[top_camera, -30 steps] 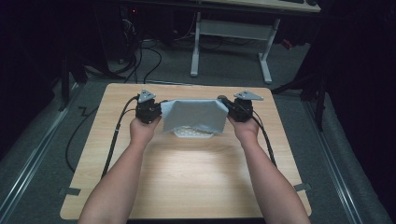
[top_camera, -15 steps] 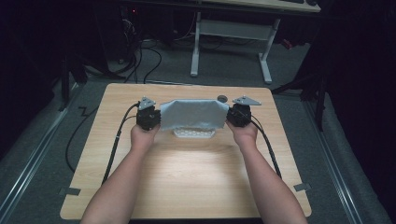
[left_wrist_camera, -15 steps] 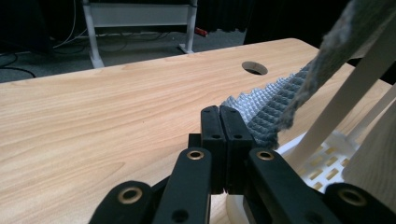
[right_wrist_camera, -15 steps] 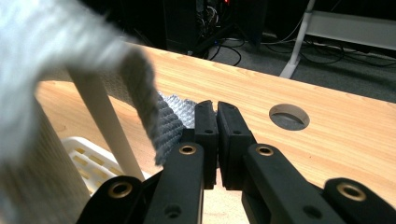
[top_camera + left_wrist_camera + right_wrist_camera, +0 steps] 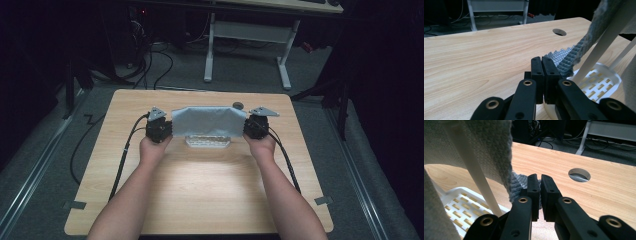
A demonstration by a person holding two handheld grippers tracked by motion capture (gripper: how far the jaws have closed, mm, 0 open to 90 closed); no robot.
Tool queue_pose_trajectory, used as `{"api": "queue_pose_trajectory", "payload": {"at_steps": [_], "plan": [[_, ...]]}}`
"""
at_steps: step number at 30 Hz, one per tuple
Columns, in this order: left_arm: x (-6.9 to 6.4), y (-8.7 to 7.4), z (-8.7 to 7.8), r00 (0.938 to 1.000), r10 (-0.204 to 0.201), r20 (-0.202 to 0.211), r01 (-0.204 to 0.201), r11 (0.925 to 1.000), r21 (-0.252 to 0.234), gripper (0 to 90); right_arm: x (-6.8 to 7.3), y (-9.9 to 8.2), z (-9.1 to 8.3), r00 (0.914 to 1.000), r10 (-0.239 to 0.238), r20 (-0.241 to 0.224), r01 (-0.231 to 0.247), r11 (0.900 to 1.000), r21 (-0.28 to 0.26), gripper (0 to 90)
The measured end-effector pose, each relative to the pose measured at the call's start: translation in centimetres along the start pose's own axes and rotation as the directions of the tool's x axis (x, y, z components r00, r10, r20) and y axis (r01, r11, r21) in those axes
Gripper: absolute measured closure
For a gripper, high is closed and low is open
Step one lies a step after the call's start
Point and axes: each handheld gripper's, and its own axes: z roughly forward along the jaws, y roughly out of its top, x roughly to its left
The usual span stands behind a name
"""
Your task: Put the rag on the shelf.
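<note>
Grey cloth (image 5: 209, 121) hangs stretched between two hand-held grippers above the far half of a light wooden table (image 5: 200, 190), draped over the thin white bars of a small white rack (image 5: 208, 142) whose slotted base sits on the tabletop just below the fabric's lower edge. On the person's left, the left gripper (image 5: 167, 131) pinches the cloth's left end; in the left gripper view its two black jaws stand pressed almost together, with a corner of the waffle-textured weave caught between them and rising up to the right past a slanting white bar. On the other side, the right gripper (image 5: 248, 128) grips the cloth's right end; in the right gripper view its jaws have just been easing apart by a sliver, a narrow slit showing between them, yet the grey fabric is bunched in the gap and against the left jaw. Both forearms reach in from the near edge of the table, the left hand (image 5: 152, 150) and the right hand (image 5: 261, 146) at about the same depth, well apart, with the cloth spanning the space between them. A round hole (image 5: 238, 105) in the tabletop lies just beyond the cloth's upper right corner. Black cables (image 5: 125, 150) trail from each gripper back toward the near side.
</note>
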Motion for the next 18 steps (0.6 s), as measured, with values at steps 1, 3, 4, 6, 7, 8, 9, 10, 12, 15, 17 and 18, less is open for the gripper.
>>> {"api": "queue_pose_trajectory", "payload": {"at_steps": [1,3,4,6,7,8,9,10,12,15,17,18], "plan": [[0.0,0.0,-0.1,1.0000,-0.003,-0.002,0.003,1.0000,0.000,88.7,0.0,0.0,0.0,1.0000,0.000,0.000,0.000,1.0000,0.000,86.0],[0.1,0.0,-0.2,1.0000,-0.004,-0.001,0.004,1.0000,0.000,88.6,0.0,0.0,0.0,1.0000,0.000,0.004,0.000,1.0000,0.001,84.9],[0.1,0.0,-0.2,1.0000,-0.005,-0.004,0.005,1.0000,-0.001,87.9,0.0,0.0,-0.1,1.0000,0.000,0.003,0.000,1.0000,0.002,83.1],[0.3,0.1,-0.4,0.9999,-0.009,-0.014,0.009,1.0000,-0.001,84.1,0.0,0.1,-0.1,1.0000,0.002,0.008,-0.002,1.0000,0.001,80.6],[0.3,0.2,-0.5,0.9997,-0.012,-0.021,0.012,0.9999,-0.003,80.1,-0.1,0.1,-0.1,0.9999,-0.001,0.013,0.001,1.0000,0.000,79.5],[0.5,0.2,-0.6,0.9994,-0.019,-0.031,0.019,0.9998,-0.006,77.6,-0.1,0.2,-0.2,0.9999,0.002,0.014,-0.002,1.0000,0.000,78.8],[0.6,0.3,-0.8,0.9991,-0.025,-0.035,0.025,0.9997,-0.008,75.6,-0.2,0.3,-0.3,0.9998,0.007,0.018,-0.007,1.0000,-0.002,77.2],[0.7,0.4,-0.9,0.9987,-0.028,-0.042,0.028,0.9996,-0.009,73.5,-0.3,0.4,-0.4,0.9998,0.003,0.021,-0.003,1.0000,-0.004,75.8],[0.9,0.5,-1.1,0.9984,-0.028,-0.050,0.027,0.9995,-0.014,72.2,-0.4,0.6,-0.5,0.9997,0.002,0.025,-0.001,0.9999,-0.011,72.3],[1.0,0.7,-1.4,0.9979,-0.026,-0.059,0.025,0.9995,-0.019,70.3,-0.5,0.8,-0.8,0.9993,0.010,0.035,-0.009,0.9998,-0.020,69.9],[1.1,0.7,-1.6,0.9973,-0.024,-0.069,0.023,0.9995,-0.020,67.9,-0.7,0.9,-0.9,0.9991,0.007,0.043,-0.006,0.9997,-0.022,69.6],[1.2,0.8,-1.7,0.9975,-0.024,-0.066,0.023,0.9996,-0.020,67.5,-0.8,1.0,-1.0,0.9989,0.004,0.047,-0.003,0.9997,-0.024,69.1]]}}
